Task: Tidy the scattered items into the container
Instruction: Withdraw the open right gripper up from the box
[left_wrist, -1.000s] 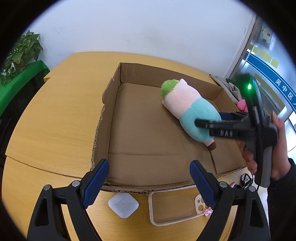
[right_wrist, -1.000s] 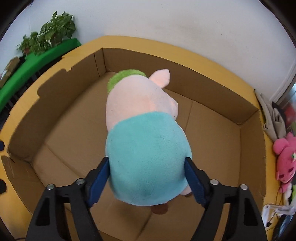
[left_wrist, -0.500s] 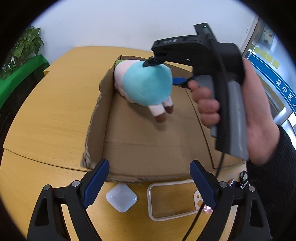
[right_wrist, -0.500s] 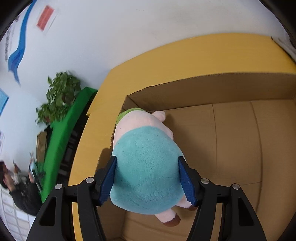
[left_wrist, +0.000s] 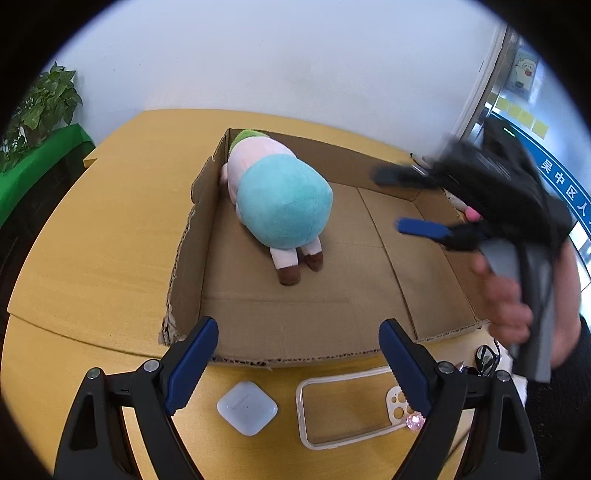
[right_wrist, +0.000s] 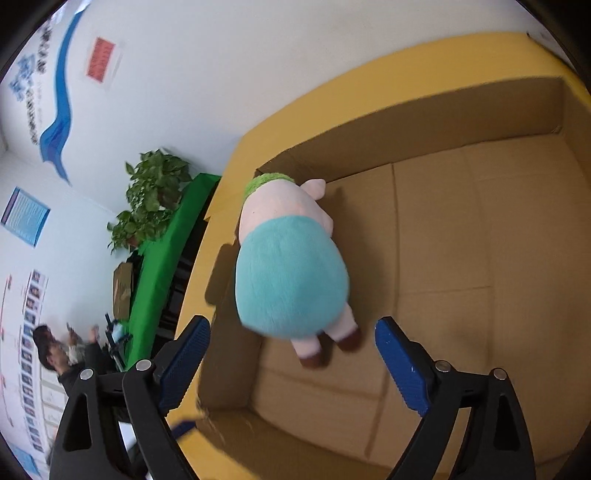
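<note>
**Plush pig released into the cardboard box**

Left wrist view: the pink plush pig in a teal body with a green tuft (left_wrist: 279, 201) now lies on the floor of the shallow brown cardboard box (left_wrist: 369, 291), pressed into the box's far left corner, its brown feet pointing toward the box's near wall. Half a second ago it hung in the right gripper above that corner; a second ago it lay against the box's right side. The right gripper (left_wrist: 413, 201), blurred and held by a hand (left_wrist: 504, 299), has pulled away to the box's right edge, blue pads spread with nothing between them. The left gripper (left_wrist: 297, 362) hovers at the box's near wall, jaws wide apart and empty. Outside the box, just in front of its near wall, wait a white rounded-square case (left_wrist: 246, 407), a clear phone case with a white camera cutout (left_wrist: 351, 404), a small pink gem-like bead (left_wrist: 414, 422) and dark keys (left_wrist: 485, 356). Blue signage beyond the box's right side carries Chinese characters, too distorted to read reliably.

Right wrist view: the right gripper (right_wrist: 291, 363) is opening, the plush pig (right_wrist: 291, 273) lying free beyond its pads in the box (right_wrist: 480, 258) corner. Wall posters beyond the box are illegible.

One item is stowed, by my reading; the small things at the near wall remain.
</note>
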